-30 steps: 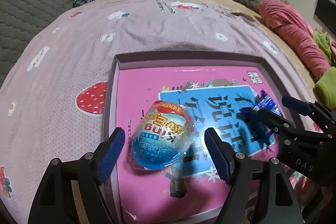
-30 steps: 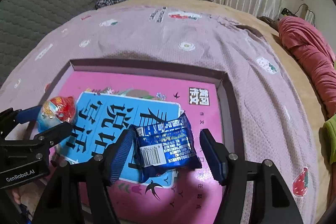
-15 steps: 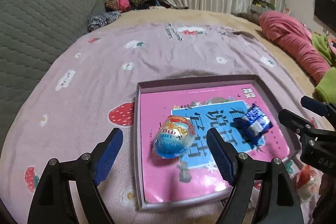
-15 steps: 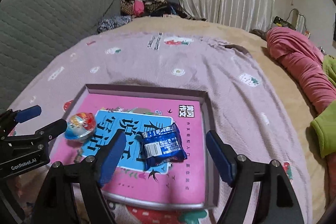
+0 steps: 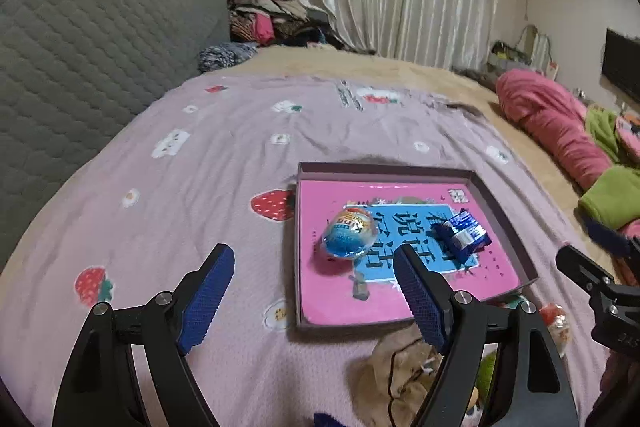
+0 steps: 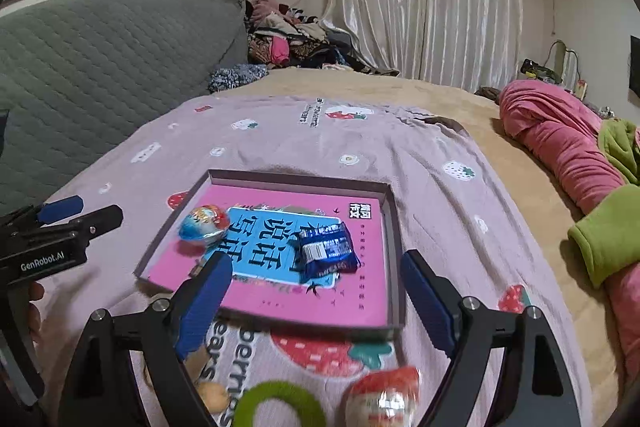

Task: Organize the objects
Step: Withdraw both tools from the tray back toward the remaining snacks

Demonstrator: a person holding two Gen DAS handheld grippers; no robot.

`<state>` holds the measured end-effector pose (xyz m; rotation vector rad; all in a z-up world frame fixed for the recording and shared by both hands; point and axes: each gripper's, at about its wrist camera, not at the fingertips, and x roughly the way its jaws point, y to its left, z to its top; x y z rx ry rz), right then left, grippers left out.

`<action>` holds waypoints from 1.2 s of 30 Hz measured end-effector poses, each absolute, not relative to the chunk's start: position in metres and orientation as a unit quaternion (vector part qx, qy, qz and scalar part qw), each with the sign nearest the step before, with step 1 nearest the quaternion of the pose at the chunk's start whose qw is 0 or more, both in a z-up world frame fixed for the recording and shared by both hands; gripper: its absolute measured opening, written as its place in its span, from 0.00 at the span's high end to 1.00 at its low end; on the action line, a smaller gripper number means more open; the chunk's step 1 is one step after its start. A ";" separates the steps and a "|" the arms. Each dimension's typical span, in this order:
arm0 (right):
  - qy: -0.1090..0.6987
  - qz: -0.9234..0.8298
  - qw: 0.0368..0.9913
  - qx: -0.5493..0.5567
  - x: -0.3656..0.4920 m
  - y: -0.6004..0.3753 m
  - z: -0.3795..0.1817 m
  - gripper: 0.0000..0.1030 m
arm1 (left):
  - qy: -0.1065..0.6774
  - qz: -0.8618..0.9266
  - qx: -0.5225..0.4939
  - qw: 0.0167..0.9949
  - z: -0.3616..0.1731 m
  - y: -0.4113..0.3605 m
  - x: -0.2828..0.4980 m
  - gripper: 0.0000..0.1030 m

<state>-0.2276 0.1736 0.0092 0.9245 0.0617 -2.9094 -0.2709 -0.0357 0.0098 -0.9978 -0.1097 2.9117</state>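
A shallow grey tray (image 5: pixel 384 169) lies on the lilac strawberry blanket (image 5: pixel 240 147) with a pink and blue book (image 5: pixel 340 303) flat inside it. On the book rest a blue foil egg (image 5: pixel 350 233) and a blue snack packet (image 5: pixel 462 233). My left gripper (image 5: pixel 312 255) hangs open near the tray's left front corner, well short of the egg. My right gripper (image 6: pixel 316 263) is back from the tray (image 6: pixel 300 177). Its jaws are opening and hold nothing. The packet (image 6: pixel 326 249) and egg (image 6: pixel 204 223) lie ahead of its tips. Each gripper shows in the other's view: right (image 5: pixel 586 247), left (image 6: pixel 96 210).
Near the tray's front lie a red and white wrapped egg (image 6: pixel 384 395), a green ring (image 6: pixel 276 407) and a tan plush toy (image 5: pixel 400 367). A pink blanket roll (image 5: pixel 552 123) and green cloth (image 6: pixel 608 235) are on the right. A grey quilted headboard (image 5: pixel 80 47) is on the left.
Both grippers drew back and up from the tray. The egg and packet, once between the jaws, now lie on the book farther ahead. The right jaws spread wider.
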 end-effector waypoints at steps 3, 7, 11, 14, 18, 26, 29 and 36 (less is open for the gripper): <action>0.014 -0.952 0.044 0.303 -0.213 0.177 0.013 0.12 | -0.040 0.945 -0.321 0.037 0.009 -0.039 -0.251 0.20; 0.006 -0.949 0.047 0.312 -0.197 0.178 0.017 0.11 | -0.042 0.945 -0.320 0.048 0.009 -0.032 -0.226 0.19; 0.019 -0.948 0.042 0.315 -0.184 0.174 0.021 0.09 | -0.035 0.945 -0.323 0.050 0.012 -0.026 -0.208 0.19; 0.023 -0.948 0.037 0.316 -0.174 0.172 0.025 0.07 | -0.034 0.941 -0.332 0.052 0.014 -0.024 -0.197 0.19; 0.017 -0.948 0.032 0.316 -0.160 0.173 0.030 0.03 | -0.040 0.941 -0.332 0.053 0.020 -0.024 -0.181 0.19; 0.011 -0.949 0.028 0.314 -0.134 0.174 0.043 0.02 | -0.044 0.940 -0.333 0.062 0.035 -0.022 -0.158 0.18; 0.015 -0.950 0.026 0.311 -0.126 0.173 0.050 0.02 | -0.040 0.939 -0.335 0.064 0.039 -0.021 -0.152 0.18; 0.019 -0.952 0.022 0.303 -0.108 0.169 0.061 0.01 | -0.030 0.938 -0.339 0.061 0.040 -0.025 -0.138 0.18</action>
